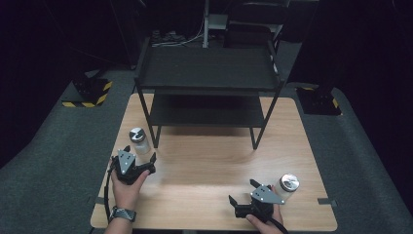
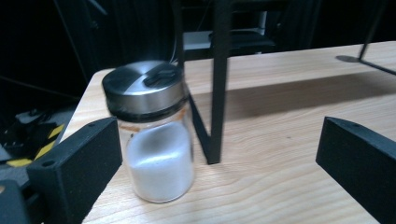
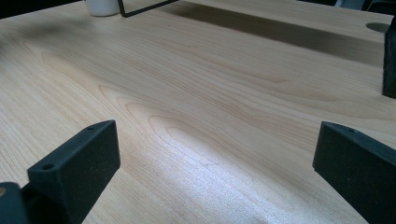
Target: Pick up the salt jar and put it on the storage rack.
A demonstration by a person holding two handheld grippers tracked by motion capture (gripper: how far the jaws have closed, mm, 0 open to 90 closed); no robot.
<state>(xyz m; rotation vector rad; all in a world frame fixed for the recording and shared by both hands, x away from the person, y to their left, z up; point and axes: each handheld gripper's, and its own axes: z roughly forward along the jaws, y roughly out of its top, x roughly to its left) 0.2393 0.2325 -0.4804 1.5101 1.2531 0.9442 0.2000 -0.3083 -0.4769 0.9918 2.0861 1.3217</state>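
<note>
At the bottom of the high view two hands come in over the wooden table (image 1: 209, 161). The right gripper (image 1: 242, 191) sits lower right of centre, low over the table, its jaws spread wide and pointing toward the upper left of the frame, with nothing between them. In the right gripper view both black jaws rise from the lower corners with only bare wood grain between them. Just to the right of that gripper, close beside the hand, stands a glass jar (image 1: 288, 187) with a shiny metal lid; it lies outside the jaws, off to their side.

The left gripper (image 1: 140, 152) is at lower left of the high view, the left hand (image 1: 127, 187) wrapped around it from below, a watch (image 1: 122, 213) on the wrist. Its jaws are also spread apart and aimed up the frame. A salt shaker (image 2: 156, 133), clear glass with white grains filling the lower half and a dark metal cap, stands upright on the table just ahead of them. In the left gripper view it sits left of centre, close against the inner side of the left jaw, well apart from the right jaw; whether it touches the left jaw I cannot tell.

Just behind the shaker is a leg of the black two-tier metal shelf (image 1: 209, 73), which stands across the far half of the table in the upper middle of the frame.
</note>
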